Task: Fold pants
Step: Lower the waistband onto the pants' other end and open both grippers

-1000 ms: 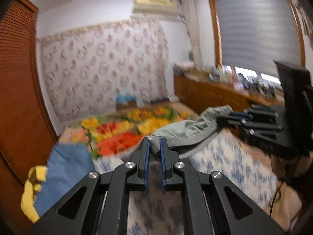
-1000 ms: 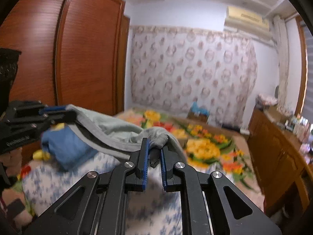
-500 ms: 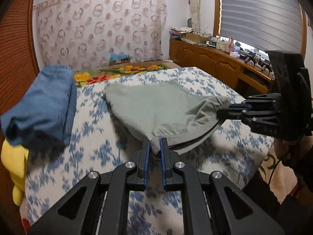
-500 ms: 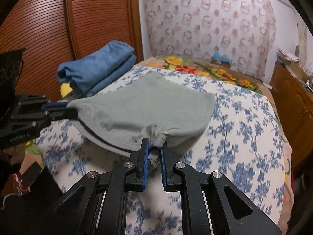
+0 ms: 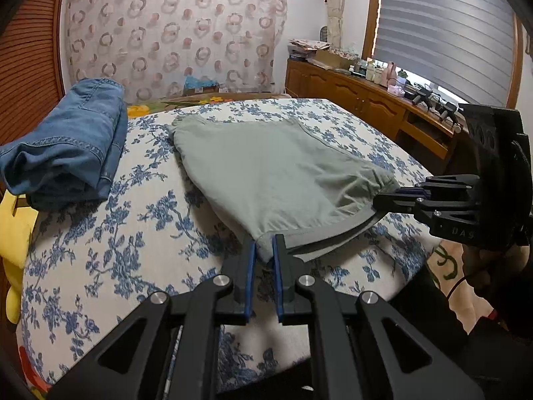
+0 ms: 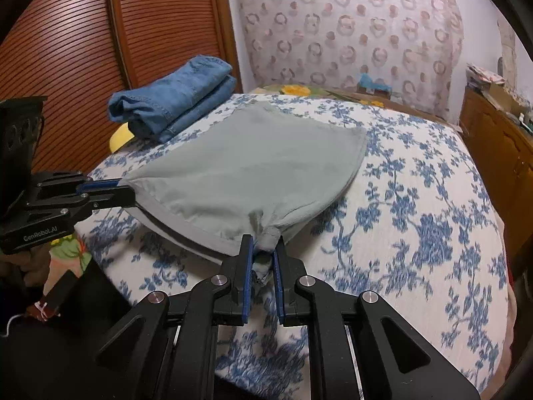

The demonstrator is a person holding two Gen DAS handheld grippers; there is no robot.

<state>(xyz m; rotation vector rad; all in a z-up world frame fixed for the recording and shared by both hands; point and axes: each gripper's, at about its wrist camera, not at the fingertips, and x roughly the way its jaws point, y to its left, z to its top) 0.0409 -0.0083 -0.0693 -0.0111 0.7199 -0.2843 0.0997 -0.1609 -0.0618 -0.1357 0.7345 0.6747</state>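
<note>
Nearest, the left tool (image 5: pixel 264 253) was clamped narrow on a bunched corner of the grey pants (image 5: pixel 266 173), its blue pads pinching the cloth at the near edge of the bed (image 5: pixel 100 250). At about three o'clock from it, the right tool (image 5: pixel 386 196) was likewise shut on the other near corner, so the near hem sagged between the two just over the floral bedspread.

Seen from the right wrist, the right tool (image 6: pixel 263 255) gripped a twisted knot of the pants (image 6: pixel 253 166), and the left tool (image 6: pixel 123 188) held its corner at about ten o'clock. From both grips the folded pants spread away toward twelve o'clock, lying flat on the bed (image 6: pixel 416 233) at their far end.

Farther off, at about ten o'clock in the left view, folded jeans (image 5: pixel 66 143) lay at the bed's edge, well apart from the pants, partly over something yellow (image 5: pixel 13 233). Beyond stood a louvred wardrobe (image 6: pixel 100 50), a patterned curtain (image 5: pixel 173 33) and a wooden counter (image 5: pixel 366 100) under the blinds (image 5: pixel 443 26).
</note>
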